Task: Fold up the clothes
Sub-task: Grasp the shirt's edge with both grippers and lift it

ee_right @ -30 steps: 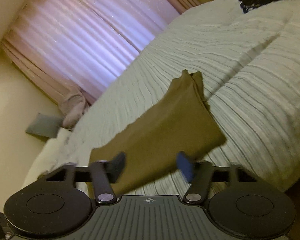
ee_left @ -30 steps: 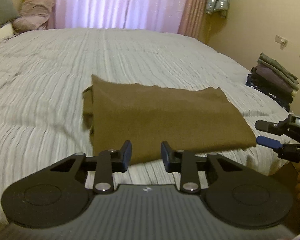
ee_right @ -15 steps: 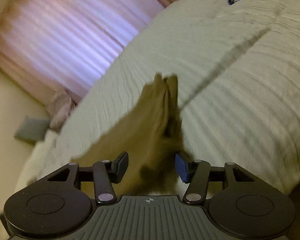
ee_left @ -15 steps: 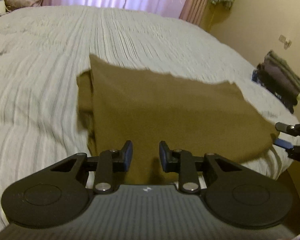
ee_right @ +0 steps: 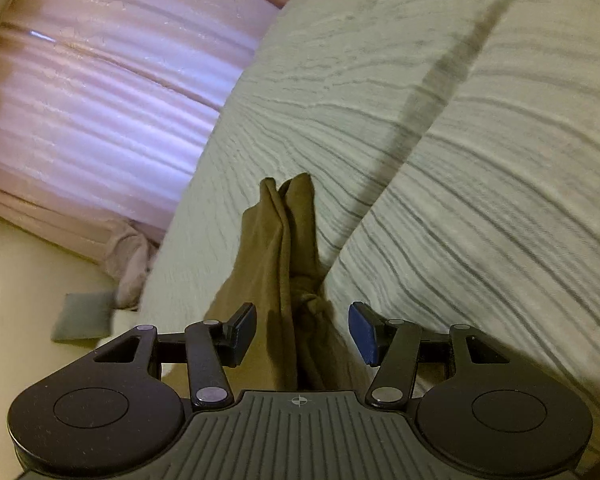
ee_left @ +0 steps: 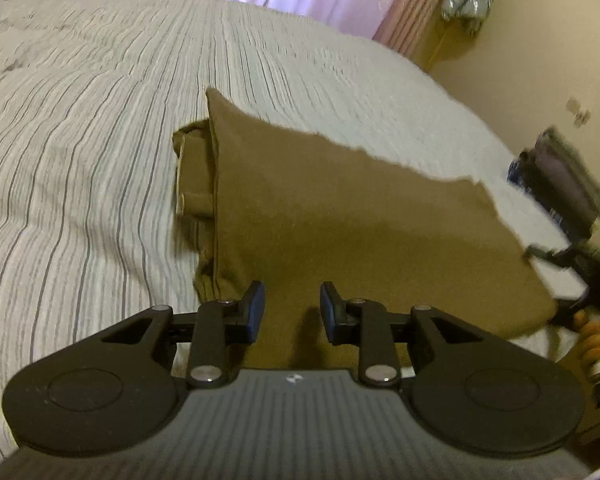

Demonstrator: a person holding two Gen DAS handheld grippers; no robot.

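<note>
Olive garment (ee_left: 360,240), folded, on striped bed (ee_left: 79,160) near its front edge; left gripper (ee_left: 291,312) and right gripper (ee_right: 302,330) both spread, straddling cloth, apparently ungripped; risk: closing on one layer unravels the fold.

The olive-brown garment (ee_left: 340,224) is matt, soft woven cloth. The bedspread (ee_left: 99,128) is ribbed, striped fabric. Both the left gripper (ee_left: 291,312) and right gripper (ee_right: 302,334) are matt black plastic with shiny metal pivot pins and blue fingertip pads (ee_right: 360,334).
</note>
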